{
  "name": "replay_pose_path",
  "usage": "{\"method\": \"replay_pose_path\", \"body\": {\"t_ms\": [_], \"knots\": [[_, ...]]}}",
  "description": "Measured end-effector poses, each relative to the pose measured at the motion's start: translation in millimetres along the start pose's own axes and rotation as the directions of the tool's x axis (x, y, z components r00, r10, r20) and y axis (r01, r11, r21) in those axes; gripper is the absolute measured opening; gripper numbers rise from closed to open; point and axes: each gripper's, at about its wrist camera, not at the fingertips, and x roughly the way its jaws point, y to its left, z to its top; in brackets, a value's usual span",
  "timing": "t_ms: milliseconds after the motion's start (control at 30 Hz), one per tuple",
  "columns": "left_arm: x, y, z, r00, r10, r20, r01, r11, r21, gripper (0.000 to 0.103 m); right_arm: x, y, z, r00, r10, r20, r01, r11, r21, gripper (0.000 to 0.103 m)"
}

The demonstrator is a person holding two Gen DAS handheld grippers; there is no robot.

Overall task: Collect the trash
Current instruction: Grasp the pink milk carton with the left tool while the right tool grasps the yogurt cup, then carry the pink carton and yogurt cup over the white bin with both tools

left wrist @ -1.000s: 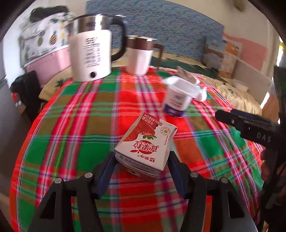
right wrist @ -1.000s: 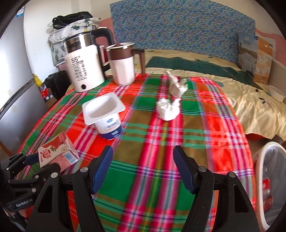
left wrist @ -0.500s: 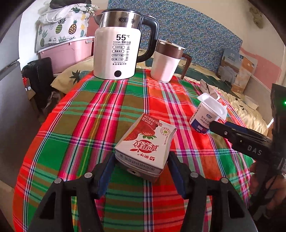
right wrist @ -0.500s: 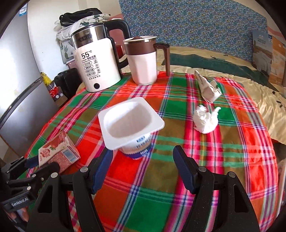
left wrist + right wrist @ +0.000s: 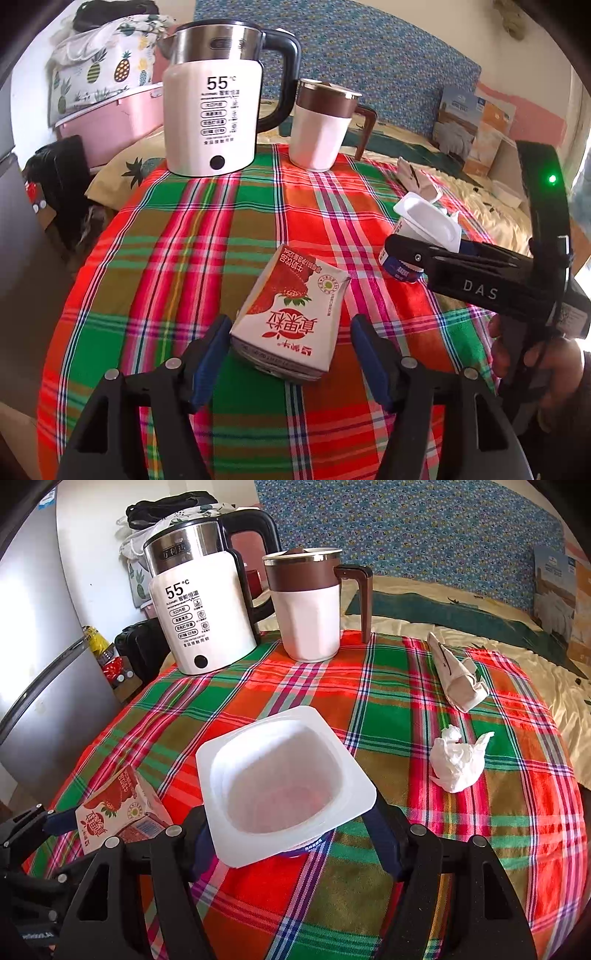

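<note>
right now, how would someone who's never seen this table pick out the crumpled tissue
Start at the kettle at the back of the plaid table, then move right past the mug to the table's right side. Two white scraps lie there: the tissue is the nearer one, a soft crumpled wad, while the farther one is a flat folded wrapper.

Left gripper (image 5: 290,354) is seen with jaws spread; a strawberry milk carton (image 5: 291,314) lies between the fingers, the left finger (image 5: 210,354) just beside it, the right apart. Ahead and to the right, the yogurt cup (image 5: 424,229) is flanked by the right gripper (image 5: 413,254). A kettle (image 5: 214,110) and mug (image 5: 325,125) stand farther ahead.
</note>
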Motion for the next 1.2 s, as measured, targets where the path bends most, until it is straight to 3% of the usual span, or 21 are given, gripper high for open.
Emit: {"method": "replay_pose_path", "body": {"t_ms": [67, 200, 300, 433, 767, 1200], "knots": [[1.9, -2.2, 2.1, 1.0, 0.005, -0.001, -0.005, 1.0, 0.015, 0.066, -1.7, -2.0, 0.1, 1.0, 0.009, 0.009, -0.009, 1.0, 0.012, 0.068], [8.5, -4.9, 6.1, 1.0, 0.026, -0.012, -0.025, 0.999, 0.037, 0.066, -3.3, -2.6, -0.5, 1.0, 0.004, 0.014, -0.005, 1.0, 0.016, 0.051], [14.3, -2.3, 7.9, 1.0, 0.005, -0.025, -0.004, 1.0, 0.019, 0.066, -5.7, -3.0, -2.3, 1.0, 0.004, 0.017, -0.004, 1.0, 0.018, 0.051], [16.9, -1.2, 9.9, 1.0, -0.006, -0.018, 0.007, 1.0, 0.004, 0.057, -12.2, -6.7, -3.7, 0.999, -0.003, 0.035, 0.002, 0.999, 0.033, 0.051], [7.6, -15.3, 9.4, 1.0, -0.015, 0.01, 0.015, 1.0, 0.01, 0.056, -36.6, -24.9, -14.8, 0.998, -0.024, 0.058, 0.019, 0.996, 0.084, 0.05], [-22.2, -65.3, 12.3, 0.998, -0.042, 0.056, 0.037, 0.996, 0.081, 0.056, -93.5, -56.7, -38.4, 0.99, -0.093, 0.107, 0.077, 0.987, 0.143, 0.05]]}}
